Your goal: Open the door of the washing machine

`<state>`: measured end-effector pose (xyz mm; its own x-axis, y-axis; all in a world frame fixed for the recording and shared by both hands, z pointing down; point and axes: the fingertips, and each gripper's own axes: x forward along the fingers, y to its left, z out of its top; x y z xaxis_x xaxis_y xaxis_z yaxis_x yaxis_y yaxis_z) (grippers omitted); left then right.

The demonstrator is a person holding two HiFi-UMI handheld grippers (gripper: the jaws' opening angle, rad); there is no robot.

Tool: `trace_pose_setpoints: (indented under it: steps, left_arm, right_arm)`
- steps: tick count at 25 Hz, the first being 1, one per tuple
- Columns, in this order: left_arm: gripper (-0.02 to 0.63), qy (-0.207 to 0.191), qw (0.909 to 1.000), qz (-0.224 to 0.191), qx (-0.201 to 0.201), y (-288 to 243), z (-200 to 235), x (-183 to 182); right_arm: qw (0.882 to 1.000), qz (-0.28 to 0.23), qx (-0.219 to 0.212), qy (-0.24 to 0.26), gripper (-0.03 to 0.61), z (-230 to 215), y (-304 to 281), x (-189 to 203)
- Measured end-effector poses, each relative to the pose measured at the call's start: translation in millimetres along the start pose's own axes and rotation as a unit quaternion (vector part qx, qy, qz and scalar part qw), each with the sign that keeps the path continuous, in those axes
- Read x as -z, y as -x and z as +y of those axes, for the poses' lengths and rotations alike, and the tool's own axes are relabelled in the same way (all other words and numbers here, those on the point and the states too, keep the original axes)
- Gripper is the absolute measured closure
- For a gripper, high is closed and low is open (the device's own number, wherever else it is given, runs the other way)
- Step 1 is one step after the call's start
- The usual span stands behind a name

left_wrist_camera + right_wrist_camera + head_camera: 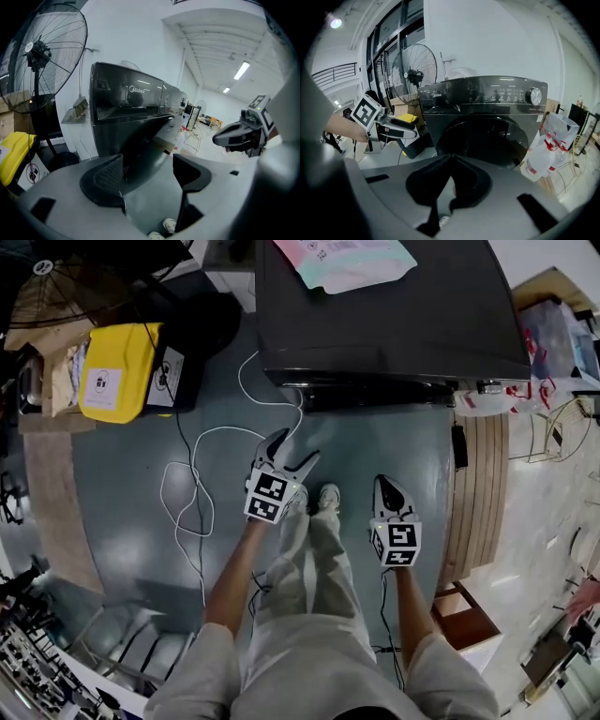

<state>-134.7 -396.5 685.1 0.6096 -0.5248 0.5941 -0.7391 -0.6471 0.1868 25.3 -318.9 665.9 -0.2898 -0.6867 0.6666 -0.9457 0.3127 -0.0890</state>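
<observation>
A dark front-loading washing machine (375, 324) stands in front of me on the grey floor. Its round door (483, 136) looks closed in the right gripper view, below a control panel with a silver knob (534, 96). My left gripper (293, 451) hangs open a short way from the machine's front, jaws spread with nothing between them (147, 168). My right gripper (384, 486) is held lower and to the right, its jaws shut and empty (451, 161). Neither touches the machine (126, 98).
A yellow bin (117, 371) and a standing fan (42, 56) are left of the machine. A white cable (197, 484) loops over the floor by my feet. Plastic bags (548, 145) and a wooden board (478, 493) lie to the right. A pink packet (352, 261) lies on the machine.
</observation>
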Motion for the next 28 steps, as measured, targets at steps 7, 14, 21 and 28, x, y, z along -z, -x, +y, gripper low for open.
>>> trace_pose_setpoints:
  steps: [7,14,21,28]
  left_arm:
    - [0.299,-0.001,0.9999,-0.012,0.008,-51.9,9.4,18.6]
    - [0.299,-0.008,0.9998,-0.016,0.007,-94.7,21.4,25.5]
    - [0.301,-0.013,0.9996,-0.021,0.011,-132.7,34.3,27.4]
    - [0.301,-0.032,0.999,-0.027,0.018,-152.6,31.2,26.0]
  right_arm:
    - [1.0,0.02,-0.004,0.002,0.58,-1.8,-21.0,39.4]
    - [0.999,0.039,-0.008,0.002,0.58,-8.8,-38.2,73.4]
    - [0.999,0.046,-0.01,0.0,0.58,-15.7,-52.7,92.8]
    - [0.999,0.048,-0.022,0.005,0.58,-15.6,-54.5,104.7]
